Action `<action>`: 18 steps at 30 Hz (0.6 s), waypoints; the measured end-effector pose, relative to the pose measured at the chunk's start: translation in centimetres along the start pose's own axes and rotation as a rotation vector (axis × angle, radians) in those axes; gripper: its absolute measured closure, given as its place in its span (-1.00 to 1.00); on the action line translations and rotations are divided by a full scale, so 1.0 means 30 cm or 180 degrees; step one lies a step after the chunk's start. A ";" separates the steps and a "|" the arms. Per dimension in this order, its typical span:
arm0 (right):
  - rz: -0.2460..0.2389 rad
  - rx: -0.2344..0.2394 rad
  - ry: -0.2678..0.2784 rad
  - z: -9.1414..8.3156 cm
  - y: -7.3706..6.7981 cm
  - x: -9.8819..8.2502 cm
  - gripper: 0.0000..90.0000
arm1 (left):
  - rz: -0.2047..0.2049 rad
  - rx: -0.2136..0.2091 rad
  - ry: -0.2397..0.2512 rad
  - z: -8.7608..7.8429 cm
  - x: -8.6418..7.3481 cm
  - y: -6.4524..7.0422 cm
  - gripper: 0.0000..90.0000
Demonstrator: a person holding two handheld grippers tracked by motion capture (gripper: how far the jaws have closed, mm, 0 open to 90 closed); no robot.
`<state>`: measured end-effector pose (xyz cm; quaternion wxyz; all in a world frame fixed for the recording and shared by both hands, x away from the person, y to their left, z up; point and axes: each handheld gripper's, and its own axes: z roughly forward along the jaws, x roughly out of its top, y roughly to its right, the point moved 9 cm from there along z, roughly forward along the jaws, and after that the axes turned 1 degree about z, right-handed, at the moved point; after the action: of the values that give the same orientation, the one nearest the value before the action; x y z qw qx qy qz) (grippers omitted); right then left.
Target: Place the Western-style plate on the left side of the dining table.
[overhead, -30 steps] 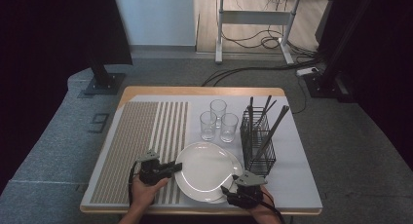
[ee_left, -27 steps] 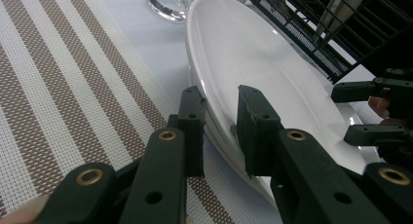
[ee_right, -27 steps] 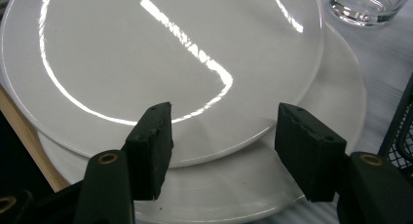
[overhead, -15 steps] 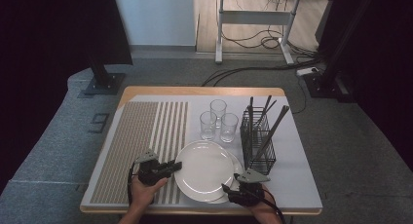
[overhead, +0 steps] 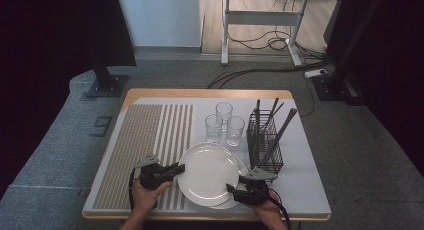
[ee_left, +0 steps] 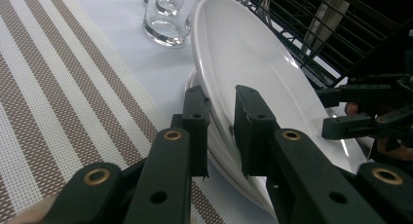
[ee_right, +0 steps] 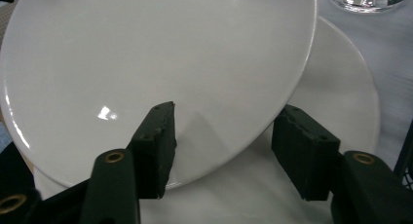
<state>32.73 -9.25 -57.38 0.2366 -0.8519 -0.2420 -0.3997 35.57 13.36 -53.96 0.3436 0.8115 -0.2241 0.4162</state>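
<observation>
Two white plates lie stacked at the table's front. My left gripper [overhead: 176, 168] [ee_left: 221, 121] is shut on the left rim of the top plate [overhead: 207, 170] [ee_left: 243, 53] [ee_right: 146, 53], which sits tilted and shifted left over the lower plate [overhead: 242, 168] [ee_left: 191, 79] [ee_right: 341, 102]. My right gripper [overhead: 231, 188] [ee_right: 224, 141] is at the plates' front right. Its jaws have just been closing but still stand apart. The top plate's edge runs between them, one pad over the top plate and the other over the lower plate, with neither pressing.
Three empty glasses [overhead: 223, 122] stand behind the plates. A black wire rack [overhead: 265, 140] with dark utensils is close on the right. A brown striped placemat [overhead: 145, 145] covers the table's left part. The table's front edge [overhead: 200, 216] is near both hands.
The right gripper has edged slightly toward the plates. The left gripper and the top plate have stayed in place.
</observation>
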 end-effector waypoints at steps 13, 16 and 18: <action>0.0145 -0.0049 0.0164 -0.032 0.030 0.019 0.30 | -0.0042 -0.0056 0.0023 0.001 0.007 0.007 0.73; 0.0191 -0.0051 0.0168 -0.033 0.033 0.020 0.33 | -0.0068 -0.0060 0.0023 0.008 0.014 0.006 0.73; 0.0203 -0.0066 0.0169 -0.034 0.042 0.021 0.35 | -0.0061 -0.0078 0.0013 0.017 0.024 0.008 0.75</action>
<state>33.26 -10.68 -56.56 0.2467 -0.8506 -0.2042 -0.4170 36.07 12.77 -53.49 0.3580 0.8084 -0.2207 0.4118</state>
